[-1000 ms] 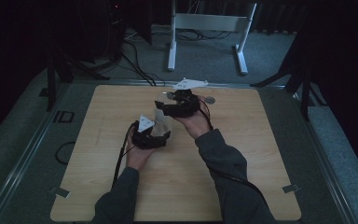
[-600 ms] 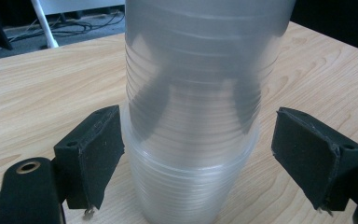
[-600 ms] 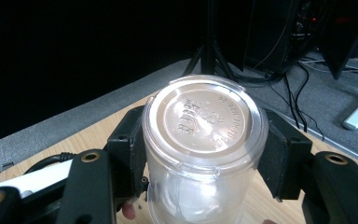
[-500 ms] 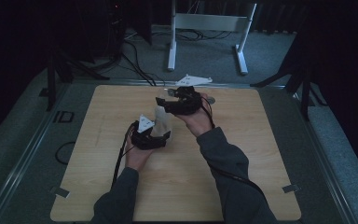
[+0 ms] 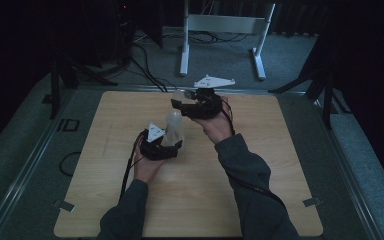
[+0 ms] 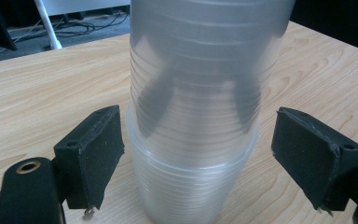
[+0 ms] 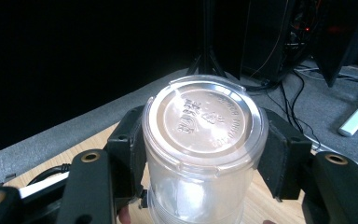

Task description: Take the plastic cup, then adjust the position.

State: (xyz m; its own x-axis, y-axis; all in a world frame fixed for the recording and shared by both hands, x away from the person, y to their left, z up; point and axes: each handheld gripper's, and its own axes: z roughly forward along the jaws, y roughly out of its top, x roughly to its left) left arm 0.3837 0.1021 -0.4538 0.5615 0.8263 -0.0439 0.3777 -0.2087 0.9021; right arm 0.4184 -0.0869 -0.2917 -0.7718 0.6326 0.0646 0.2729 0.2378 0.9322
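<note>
Dark lab, wooden table (image 5: 105,165), floor cables (image 5: 145,60), white stand (image 5: 225,25)

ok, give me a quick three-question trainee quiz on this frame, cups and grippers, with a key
1. True or false: the fingers of the left gripper are clamped on the stack of translucent plastic cups.
2. What does the right gripper hold? A) a single translucent plastic cup, B) a white lid, C) nothing.
3. What does the stack stand on?

Key:
1. False. The fingers stand apart on either side of the stack, clear of it.
2. A. The fingers are shut on its sides, and its base faces the right gripper view's camera.
3. The light wooden table.
</note>
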